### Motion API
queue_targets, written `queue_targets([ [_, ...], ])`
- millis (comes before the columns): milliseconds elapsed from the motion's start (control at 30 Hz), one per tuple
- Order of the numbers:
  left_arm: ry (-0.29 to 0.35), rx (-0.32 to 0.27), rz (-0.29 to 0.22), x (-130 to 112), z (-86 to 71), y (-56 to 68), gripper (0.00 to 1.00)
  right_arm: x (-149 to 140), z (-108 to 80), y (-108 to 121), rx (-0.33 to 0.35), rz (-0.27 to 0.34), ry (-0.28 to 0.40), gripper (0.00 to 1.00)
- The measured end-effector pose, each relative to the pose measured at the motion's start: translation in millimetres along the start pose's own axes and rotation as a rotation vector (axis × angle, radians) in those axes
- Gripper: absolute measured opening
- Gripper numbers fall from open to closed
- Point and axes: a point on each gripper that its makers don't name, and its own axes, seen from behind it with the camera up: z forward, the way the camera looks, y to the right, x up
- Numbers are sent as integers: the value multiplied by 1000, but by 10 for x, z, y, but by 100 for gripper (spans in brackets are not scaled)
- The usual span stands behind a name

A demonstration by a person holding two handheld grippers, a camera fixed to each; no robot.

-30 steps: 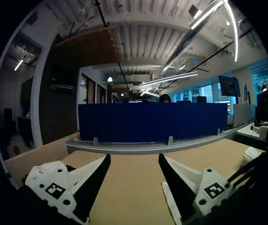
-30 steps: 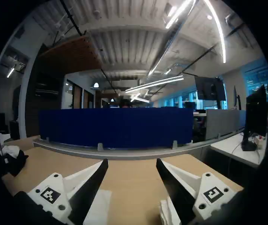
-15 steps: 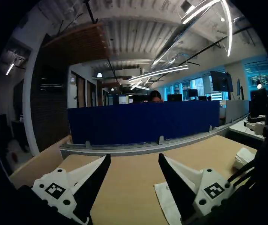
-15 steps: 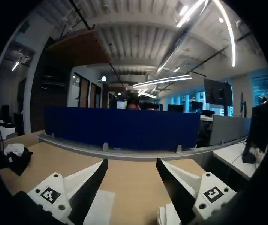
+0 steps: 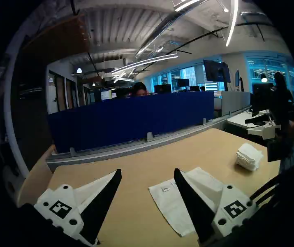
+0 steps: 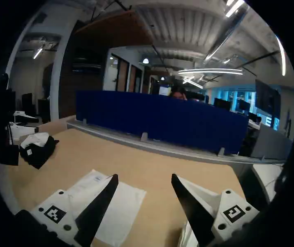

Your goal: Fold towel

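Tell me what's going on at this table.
A person holds a pair of tongs in each hand over a wooden table. A white towel lies spread flat on it, just ahead of both. The left tongs and the right tongs are open and grip nothing, so the folding has not begun. A stack of folded cloths sits off to one side, and a dark bundle lies at the other end of the table.

- I tipped my left gripper (image 5: 147, 193) downward, and much more of the table (image 5: 126, 171) and the flat towel (image 5: 169, 201) came into its view.
- The stack of folded cloths (image 5: 248, 156) showed fully.
- I turned my right gripper (image 6: 143, 197) leftward and down; the dark bundle (image 6: 38, 150) drew in from the edge.
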Motion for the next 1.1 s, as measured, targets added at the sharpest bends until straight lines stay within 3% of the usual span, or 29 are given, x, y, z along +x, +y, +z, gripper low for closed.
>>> queue_targets([
  [367, -46, -43, 27, -171, 42, 88, 94, -159, 6, -183, 58, -38, -53, 100],
  [1100, -158, -124, 56, -914, 191, 384, 94, -942, 110, -403, 113, -78, -193, 100],
])
